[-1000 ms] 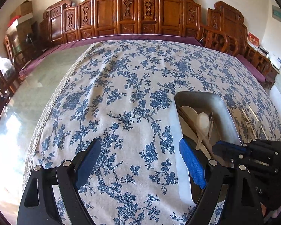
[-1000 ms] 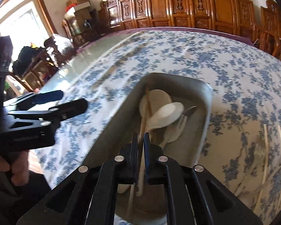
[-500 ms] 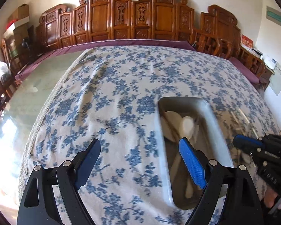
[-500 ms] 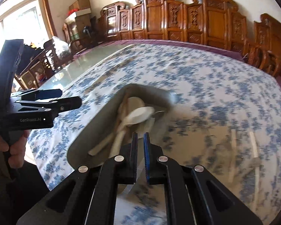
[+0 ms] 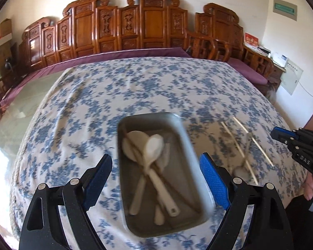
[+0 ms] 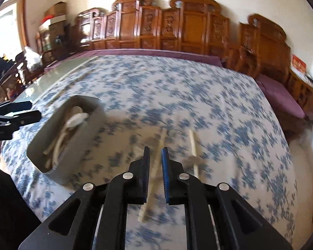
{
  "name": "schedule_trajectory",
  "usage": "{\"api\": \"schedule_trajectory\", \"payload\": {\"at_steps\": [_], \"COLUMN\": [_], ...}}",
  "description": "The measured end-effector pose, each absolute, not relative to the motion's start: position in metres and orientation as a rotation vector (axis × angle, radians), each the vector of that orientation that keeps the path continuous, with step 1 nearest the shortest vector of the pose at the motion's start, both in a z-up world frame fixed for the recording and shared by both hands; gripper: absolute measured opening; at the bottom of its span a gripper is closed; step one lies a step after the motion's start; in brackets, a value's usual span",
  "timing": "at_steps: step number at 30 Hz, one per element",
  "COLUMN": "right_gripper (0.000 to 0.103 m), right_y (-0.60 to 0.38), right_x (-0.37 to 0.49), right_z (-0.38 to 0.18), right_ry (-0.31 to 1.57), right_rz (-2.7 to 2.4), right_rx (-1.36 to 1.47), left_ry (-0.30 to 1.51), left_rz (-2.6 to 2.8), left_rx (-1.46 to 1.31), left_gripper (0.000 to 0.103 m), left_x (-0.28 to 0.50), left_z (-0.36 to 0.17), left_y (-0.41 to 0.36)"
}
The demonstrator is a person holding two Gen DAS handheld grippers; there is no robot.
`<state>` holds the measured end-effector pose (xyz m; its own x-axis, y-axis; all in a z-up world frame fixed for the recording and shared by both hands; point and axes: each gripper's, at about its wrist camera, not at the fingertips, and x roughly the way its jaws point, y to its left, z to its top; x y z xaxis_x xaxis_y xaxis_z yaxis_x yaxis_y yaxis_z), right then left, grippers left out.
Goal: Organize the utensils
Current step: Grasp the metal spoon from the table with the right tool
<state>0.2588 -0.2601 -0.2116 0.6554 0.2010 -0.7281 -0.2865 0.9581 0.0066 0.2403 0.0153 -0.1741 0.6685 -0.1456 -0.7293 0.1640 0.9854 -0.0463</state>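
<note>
Left wrist view: the left gripper hangs with its two blue-padded fingers spread wide, nothing between the pads, framing a grey metal tray that sits on a blue-flowered tablecloth. Inside the tray lie white spoons, at least three by the bowls and handles that can be made out, crossed by thin wooden chopsticks whose number is lost in the blur. Just right of the tray, two pale chopsticks rest on the cloth with what looks like a metal utensil across them, too smeared to name. At the right edge a hand carries the right gripper. From the right wrist camera, that right gripper shows its jaws only slightly parted, having just been opening, with one chopstick seen through the narrow gap; the picture does not show the pads pressing on it, and it appears to lie on the cloth below. The second chopstick lies just to its right, the tray to the left. Beyond the cloth a strip of bare glossy table shows, then a purple cushion, and along the far wall a row of carved wooden bench backs.
</note>
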Motion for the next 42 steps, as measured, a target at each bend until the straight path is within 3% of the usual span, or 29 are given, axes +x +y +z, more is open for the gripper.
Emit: {"api": "schedule_trajectory", "payload": {"at_steps": [6, 10, 18, 20, 21, 29, 31, 37, 42], "right_gripper": [0.017, 0.032, 0.034, 0.048, 0.049, 0.050, 0.048, 0.017, 0.009], "right_y": [-0.273, -0.276, -0.256, -0.252, -0.251, -0.241, -0.237, -0.234, -0.242], "right_x": [0.257, 0.257, 0.270, 0.275, 0.278, 0.294, 0.295, 0.293, 0.289], "right_z": [-0.232, -0.250, -0.278, -0.284, -0.286, -0.296, -0.297, -0.297, -0.296], "right_ry": [0.856, 0.884, 0.960, 0.975, 0.972, 0.977, 0.969, 0.961, 0.968], "right_rz": [0.252, 0.259, 0.280, 0.261, 0.253, 0.207, 0.198, 0.194, 0.208], "right_rx": [-0.090, -0.032, 0.041, 0.047, 0.051, 0.011, -0.025, -0.073, -0.034], "left_ry": [0.824, 0.824, 0.842, 0.850, 0.850, 0.847, 0.841, 0.843, 0.842], "left_rz": [-0.218, -0.245, -0.262, -0.264, -0.267, -0.281, -0.286, -0.288, -0.286], "left_rx": [0.053, 0.068, 0.094, 0.093, 0.091, 0.091, 0.084, 0.088, 0.092], "left_gripper": [0.082, 0.082, 0.082, 0.082, 0.082, 0.082, 0.082, 0.082, 0.082], "left_x": [0.236, 0.231, 0.231, 0.231, 0.231, 0.229, 0.229, 0.229, 0.229], "left_z": [-0.178, -0.180, -0.188, -0.190, -0.190, -0.190, -0.189, -0.191, -0.191], "left_y": [-0.014, -0.029, -0.042, -0.043, -0.043, -0.046, -0.045, -0.046, -0.046]}}
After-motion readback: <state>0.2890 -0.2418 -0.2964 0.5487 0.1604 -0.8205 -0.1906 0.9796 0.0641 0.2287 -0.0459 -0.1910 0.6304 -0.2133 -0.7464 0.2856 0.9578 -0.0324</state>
